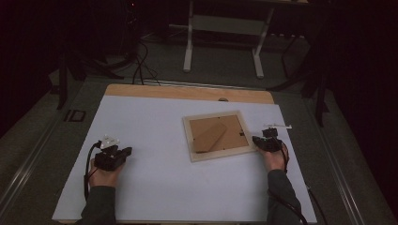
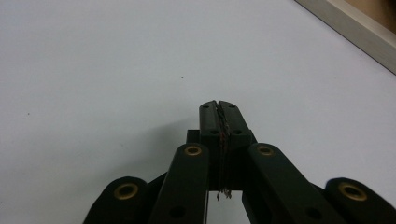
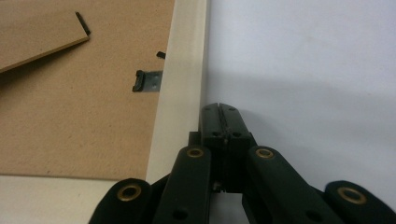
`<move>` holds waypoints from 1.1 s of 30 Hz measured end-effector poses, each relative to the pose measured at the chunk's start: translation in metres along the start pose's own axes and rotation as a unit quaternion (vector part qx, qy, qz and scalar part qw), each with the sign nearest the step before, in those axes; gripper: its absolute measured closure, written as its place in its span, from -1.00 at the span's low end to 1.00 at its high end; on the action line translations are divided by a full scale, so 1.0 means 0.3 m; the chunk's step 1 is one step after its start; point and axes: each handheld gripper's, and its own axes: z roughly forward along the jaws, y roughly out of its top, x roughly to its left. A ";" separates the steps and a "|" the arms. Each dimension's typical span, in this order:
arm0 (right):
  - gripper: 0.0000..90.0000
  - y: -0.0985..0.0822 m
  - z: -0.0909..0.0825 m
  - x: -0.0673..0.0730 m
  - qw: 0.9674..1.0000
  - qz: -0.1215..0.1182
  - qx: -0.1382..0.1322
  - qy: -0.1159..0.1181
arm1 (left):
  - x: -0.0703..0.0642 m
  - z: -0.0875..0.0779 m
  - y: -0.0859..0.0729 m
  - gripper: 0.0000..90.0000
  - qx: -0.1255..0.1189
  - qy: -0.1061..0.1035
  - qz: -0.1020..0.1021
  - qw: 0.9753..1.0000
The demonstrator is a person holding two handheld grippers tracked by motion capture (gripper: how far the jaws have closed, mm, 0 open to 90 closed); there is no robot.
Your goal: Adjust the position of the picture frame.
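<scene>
- Left claw (image 1: pixel 123 153): closed on nothing, resting on the bare worktop (image 1: pixel 155 187), well apart from the frame (image 1: pixel 218 135).
- Right claw (image 3: pixel 219 108): closed and empty, its tip just beside the frame's right rail.
- Frame: face down, backing board up, right of centre.
- Step, as judged: approach. Next, you likely must work the clip (image 3: pixel 145 80) holding the backing.

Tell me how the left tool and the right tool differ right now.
The left tool rests on bare white table surface, well away from the pale wooden picture frame lying face down; the right tool sits right at that frame's right edge. The left tool carries a grey three-cornered plate on top; the right tool's top piece looks different, too small to make out. Both are black, with jaws shut on nothing.
</scene>
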 end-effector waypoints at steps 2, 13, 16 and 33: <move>1.00 0.005 0.004 0.007 1.000 0.001 0.003 0.001 | -0.002 0.003 0.001 1.00 0.003 -0.001 0.003 1.000; 1.00 0.021 0.024 0.042 1.000 -0.010 0.010 0.003 | -0.026 0.020 0.010 1.00 0.001 -0.032 0.006 0.999; 1.00 0.024 0.027 0.051 1.000 -0.012 0.012 0.005 | -0.054 0.038 0.019 1.00 0.008 -0.032 0.023 0.999; 1.00 0.037 0.040 0.079 0.999 -0.028 0.019 0.009 | -0.210 0.177 0.082 1.00 0.037 -0.075 0.042 0.996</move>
